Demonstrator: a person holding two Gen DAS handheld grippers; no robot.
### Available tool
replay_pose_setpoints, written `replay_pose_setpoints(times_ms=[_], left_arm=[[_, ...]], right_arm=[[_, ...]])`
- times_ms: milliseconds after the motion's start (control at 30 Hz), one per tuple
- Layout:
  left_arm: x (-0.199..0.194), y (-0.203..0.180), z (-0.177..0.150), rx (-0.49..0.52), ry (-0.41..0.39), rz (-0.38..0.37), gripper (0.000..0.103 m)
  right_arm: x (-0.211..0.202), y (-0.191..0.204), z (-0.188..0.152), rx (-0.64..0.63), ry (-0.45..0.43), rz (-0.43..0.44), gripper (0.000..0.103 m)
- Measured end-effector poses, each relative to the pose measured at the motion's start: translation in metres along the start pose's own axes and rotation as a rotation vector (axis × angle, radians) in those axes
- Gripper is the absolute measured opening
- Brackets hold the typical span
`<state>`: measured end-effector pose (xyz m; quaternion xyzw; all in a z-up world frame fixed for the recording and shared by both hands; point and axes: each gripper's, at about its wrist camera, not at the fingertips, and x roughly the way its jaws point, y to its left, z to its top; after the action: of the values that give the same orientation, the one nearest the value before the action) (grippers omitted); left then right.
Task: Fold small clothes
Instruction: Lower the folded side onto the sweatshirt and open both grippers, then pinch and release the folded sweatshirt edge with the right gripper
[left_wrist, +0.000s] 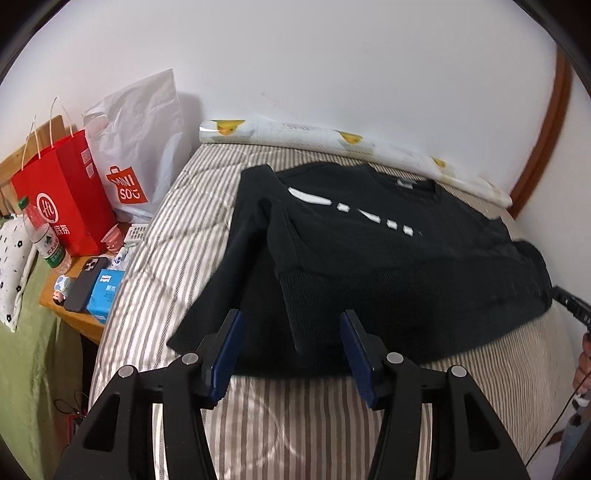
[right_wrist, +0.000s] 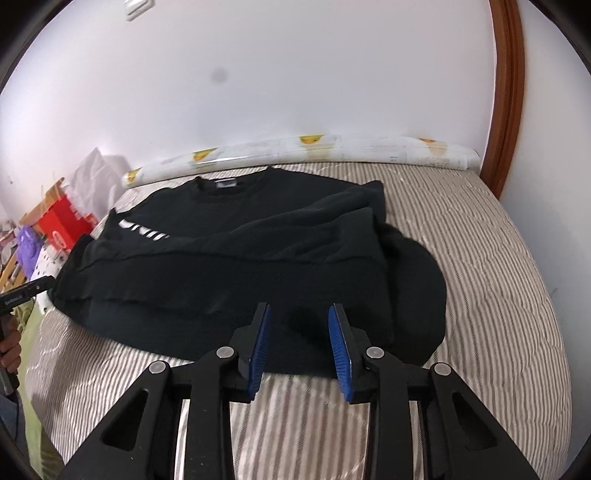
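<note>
Your left gripper (left_wrist: 291, 347) and right gripper (right_wrist: 299, 341) both hung open at the black sweatshirt's (left_wrist: 388, 258) hem on the striped bed (left_wrist: 295, 413), so you needed to pinch both corners evenly.

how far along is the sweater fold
Done: the black sweater lies on the striped bed, and both sleeves look folded in over the body, one seen in each wrist view. In hand: nothing; the left gripper and right gripper are both open near the hem, gripping no cloth. Left: the body is still full length, so folding hem toward collar likely remains.
</note>
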<state>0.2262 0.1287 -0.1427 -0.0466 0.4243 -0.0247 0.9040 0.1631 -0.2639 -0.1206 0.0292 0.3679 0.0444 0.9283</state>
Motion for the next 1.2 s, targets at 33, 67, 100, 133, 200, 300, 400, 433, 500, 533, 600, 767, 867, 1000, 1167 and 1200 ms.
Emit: replay_pose_setpoints(times_ms=[33, 67, 100, 133, 200, 300, 400, 433, 500, 533, 600, 767, 867, 1000, 1167, 1200], left_arm=[[0.0, -0.002, -0.004, 0.009, 0.005, -0.006, 0.051], [0.0, -0.004, -0.006, 0.015, 0.011, -0.011, 0.051], [0.002, -0.007, -0.009, 0.023, 0.021, -0.013, 0.051], [0.004, -0.009, -0.012, 0.026, 0.027, -0.011, 0.051], [0.007, -0.012, -0.015, 0.032, 0.035, -0.008, 0.051], [0.014, -0.016, -0.018, 0.043, 0.047, -0.001, 0.051], [0.021, -0.019, -0.016, 0.052, 0.057, 0.014, 0.051], [0.024, -0.019, -0.014, 0.055, 0.06, 0.019, 0.051], [0.028, -0.02, -0.012, 0.06, 0.058, 0.026, 0.051], [0.03, -0.02, -0.01, 0.062, 0.058, 0.027, 0.051], [0.037, -0.022, -0.006, 0.068, 0.065, 0.03, 0.051], [0.046, -0.028, 0.005, 0.087, 0.051, 0.028, 0.051], [0.051, -0.028, 0.016, 0.08, 0.048, 0.015, 0.051], [0.066, -0.029, 0.031, 0.066, 0.05, -0.004, 0.051], [0.08, -0.026, 0.05, 0.039, 0.025, -0.009, 0.051], [0.083, -0.026, 0.054, 0.036, 0.02, -0.008, 0.051]], right_arm=[[-0.002, 0.002, -0.003, -0.004, 0.002, 0.006, 0.031], [-0.003, 0.003, -0.005, -0.006, 0.004, 0.01, 0.031], [-0.003, 0.004, -0.008, -0.006, 0.009, 0.016, 0.03], [-0.002, 0.005, -0.011, -0.006, 0.019, 0.02, 0.03], [0.0, 0.005, -0.017, -0.002, 0.036, 0.019, 0.029], [0.006, 0.006, -0.025, -0.001, 0.059, 0.022, 0.028], [0.015, 0.003, -0.028, 0.01, 0.077, 0.011, 0.027], [0.016, 0.001, -0.028, 0.021, 0.077, 0.008, 0.027], [0.018, -0.001, -0.025, 0.033, 0.071, 0.013, 0.027], [0.02, -0.001, -0.023, 0.033, 0.067, 0.01, 0.027], [0.028, -0.003, -0.018, 0.032, 0.075, 0.004, 0.027], [0.045, -0.006, -0.004, 0.047, 0.085, 0.008, 0.026], [0.049, -0.008, 0.009, 0.055, 0.071, 0.008, 0.025], [0.063, -0.01, 0.026, 0.045, 0.069, 0.0, 0.024], [0.093, -0.017, 0.037, 0.062, 0.103, -0.006, 0.019], [0.097, -0.019, 0.04, 0.066, 0.106, -0.006, 0.018]])
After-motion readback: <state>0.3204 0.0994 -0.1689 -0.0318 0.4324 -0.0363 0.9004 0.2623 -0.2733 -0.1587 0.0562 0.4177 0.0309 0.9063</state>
